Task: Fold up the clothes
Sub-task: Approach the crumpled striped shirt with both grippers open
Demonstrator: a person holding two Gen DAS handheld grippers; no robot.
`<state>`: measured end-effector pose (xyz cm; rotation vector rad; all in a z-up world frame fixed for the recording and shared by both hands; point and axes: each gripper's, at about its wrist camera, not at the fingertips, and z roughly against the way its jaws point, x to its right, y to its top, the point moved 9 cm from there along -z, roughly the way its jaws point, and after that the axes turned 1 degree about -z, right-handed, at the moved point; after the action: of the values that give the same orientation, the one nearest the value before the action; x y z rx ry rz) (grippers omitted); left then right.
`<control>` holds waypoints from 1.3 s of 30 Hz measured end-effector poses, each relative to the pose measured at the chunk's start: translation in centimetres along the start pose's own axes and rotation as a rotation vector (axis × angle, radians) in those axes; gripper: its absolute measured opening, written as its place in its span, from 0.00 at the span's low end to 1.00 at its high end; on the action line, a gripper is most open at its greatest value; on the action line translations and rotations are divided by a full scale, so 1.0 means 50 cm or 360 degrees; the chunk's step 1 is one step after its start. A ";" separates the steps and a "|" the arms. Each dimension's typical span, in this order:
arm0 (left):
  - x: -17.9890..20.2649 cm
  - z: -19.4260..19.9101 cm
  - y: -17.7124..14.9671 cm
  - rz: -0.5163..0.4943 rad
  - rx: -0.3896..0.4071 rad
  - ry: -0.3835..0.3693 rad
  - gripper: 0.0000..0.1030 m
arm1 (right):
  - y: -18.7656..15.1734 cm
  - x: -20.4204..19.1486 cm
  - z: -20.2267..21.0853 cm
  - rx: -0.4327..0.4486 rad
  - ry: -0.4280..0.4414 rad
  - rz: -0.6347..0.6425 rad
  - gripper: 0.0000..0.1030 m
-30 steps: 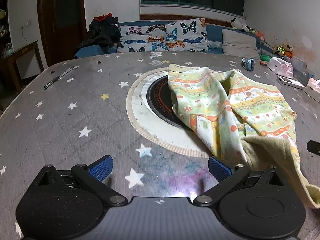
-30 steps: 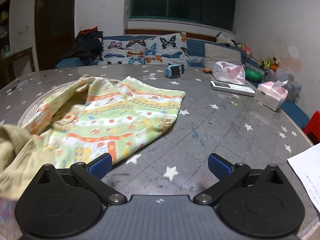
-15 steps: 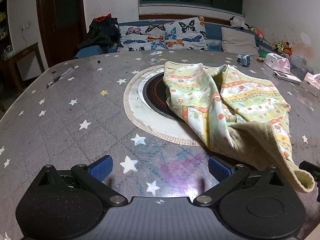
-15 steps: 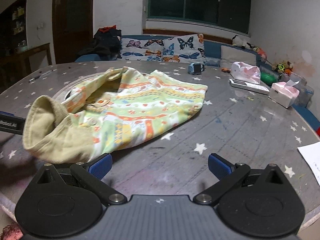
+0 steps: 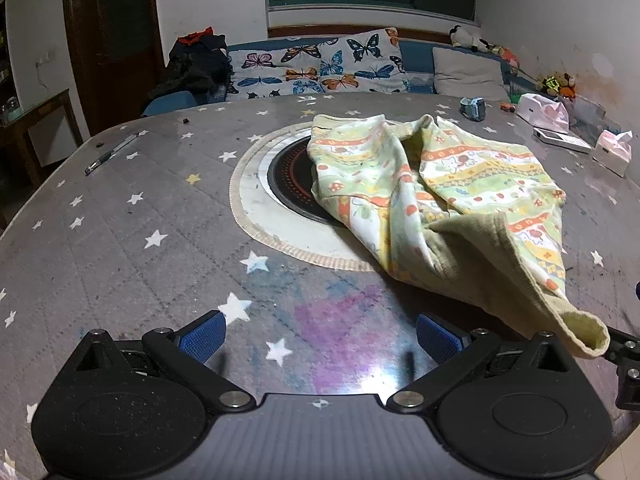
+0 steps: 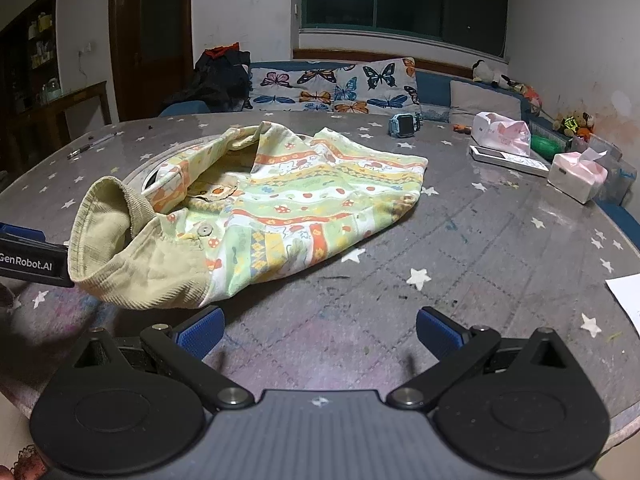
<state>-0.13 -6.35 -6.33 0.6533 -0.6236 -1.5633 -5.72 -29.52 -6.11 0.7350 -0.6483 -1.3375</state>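
Note:
A small patterned garment (image 5: 460, 184) in green, yellow and orange, with a plain beige ribbed cuff (image 5: 576, 332), lies crumpled on the grey star-print table (image 5: 132, 240). It partly covers the round hotplate (image 5: 288, 176) in the middle. My left gripper (image 5: 320, 336) is open near the front edge, with the cuff just off its right finger. In the right wrist view the garment (image 6: 304, 204) lies ahead and left, its cuff (image 6: 120, 248) close to the left fingertip. My right gripper (image 6: 320, 332) is open over bare table.
A pen (image 5: 112, 152) lies at the far left. A blue watch (image 6: 406, 123), tissue packs (image 6: 502, 134), a remote (image 6: 508, 158) and a pink box (image 6: 576, 176) stand at the back right. White paper (image 6: 626, 292) sits at the right edge. A sofa with butterfly cushions (image 5: 332, 64) is behind.
Both grippers have drawn back toward the table's front edge, so the garment looks farther off. The cuff, earlier right by the left gripper's finger, now lies loose between the two grippers.

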 end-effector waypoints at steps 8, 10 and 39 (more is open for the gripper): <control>0.009 0.002 -0.004 -0.0014 -0.0011 0.0003 1.00 | -0.002 -0.007 0.000 -0.0004 0.0009 0.0003 1.00; 0.009 0.001 -0.004 -0.0015 -0.0015 0.0005 1.00 | -0.002 -0.006 -0.001 -0.0006 0.0010 -0.0001 1.00; 0.009 -0.018 0.008 -0.0010 -0.0051 0.0012 1.00 | 0.004 -0.013 -0.015 -0.0032 0.0026 0.0001 1.00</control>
<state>0.79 -6.85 -6.69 0.6375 -0.5903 -1.5726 -5.11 -28.77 -6.43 0.7290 -0.6211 -1.3347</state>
